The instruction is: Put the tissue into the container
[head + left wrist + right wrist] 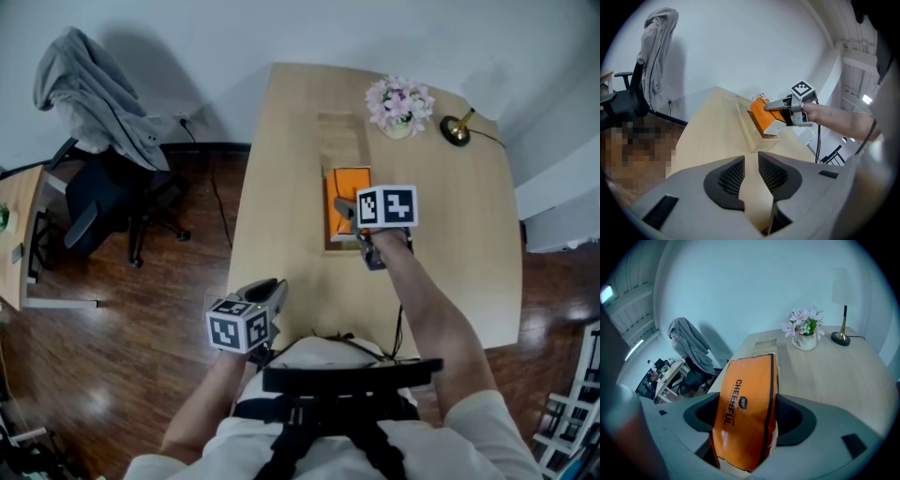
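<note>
An orange tissue pack [346, 200] [746, 414] is clamped between the jaws of my right gripper [343, 210] [749, 401], which is shut on its two sides. The pack hangs tilted over the near end of a long, shallow wooden container [341, 141] [746, 133] lying along the middle of the table. In the left gripper view the pack [763, 117] and the right gripper [777, 108] sit right at the container's near end. My left gripper [270, 291] [751, 165] hovers at the table's near left edge, its jaws close together with nothing between them.
A pot of pink flowers [400, 105] [805, 329] and a brass lamp [457, 129] [843, 329] stand at the table's far right. An office chair draped with a grey garment [94, 94] is on the floor to the left.
</note>
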